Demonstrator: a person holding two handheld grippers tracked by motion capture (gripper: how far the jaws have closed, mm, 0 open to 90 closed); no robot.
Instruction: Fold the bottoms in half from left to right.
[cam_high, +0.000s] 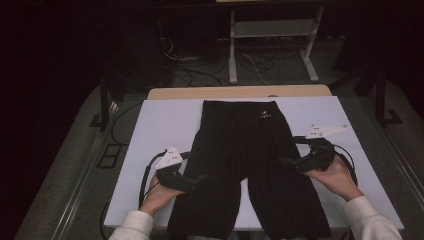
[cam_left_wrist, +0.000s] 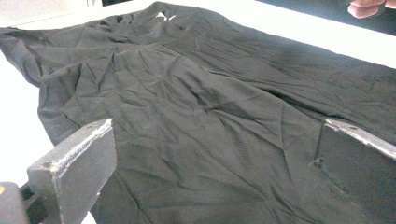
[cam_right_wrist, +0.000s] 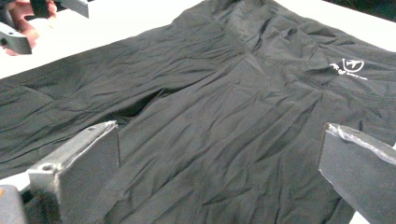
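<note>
Black shorts (cam_high: 245, 145) lie flat on the white table cover (cam_high: 165, 125), waistband at the far end with a small white logo (cam_high: 265, 115), legs toward me. My left gripper (cam_high: 201, 177) is open at the outer edge of the left leg, and wrinkled fabric (cam_left_wrist: 210, 93) spreads between its wide-apart jaws. My right gripper (cam_high: 283, 161) is open at the outer edge of the right leg, near the hip. In the right gripper view the cloth (cam_right_wrist: 224, 107) and logo (cam_right_wrist: 348, 66) lie beyond the open jaws. Neither gripper holds anything.
A wooden table edge (cam_high: 240, 91) shows behind the white cover. Beyond it stand white desk legs (cam_high: 232, 50) with cables on the floor. Bare white cover flanks the shorts on both sides. The other hand (cam_left_wrist: 369, 7) shows far off in the left gripper view.
</note>
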